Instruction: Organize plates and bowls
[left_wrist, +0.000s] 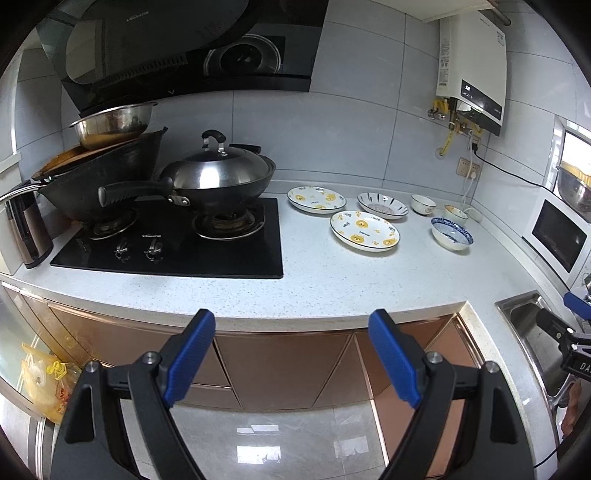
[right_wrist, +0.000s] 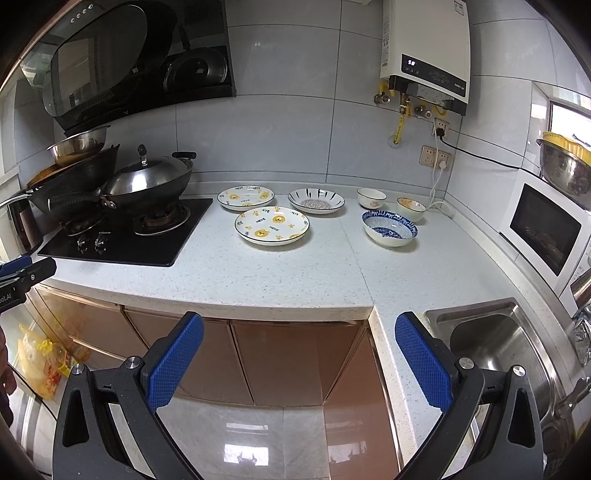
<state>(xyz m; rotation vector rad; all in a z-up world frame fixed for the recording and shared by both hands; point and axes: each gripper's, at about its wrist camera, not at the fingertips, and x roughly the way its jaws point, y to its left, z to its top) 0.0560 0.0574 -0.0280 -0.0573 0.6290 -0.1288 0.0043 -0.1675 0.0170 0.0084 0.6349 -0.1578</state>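
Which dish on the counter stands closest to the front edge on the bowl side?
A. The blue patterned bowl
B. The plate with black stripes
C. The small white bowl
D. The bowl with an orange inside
A: in the right wrist view the blue patterned bowl sits nearer the front of the counter than the small white bowl and the orange-lined bowl behind it.

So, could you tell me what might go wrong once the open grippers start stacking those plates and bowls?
1. The blue patterned ceramic bowl sits close to two small white bowls; reaching for one may knock another.
2. The two bear-print plates lie flat and shallow, so the open right gripper might slip on a rim.
3. The long black wok handle could snag the open left gripper.
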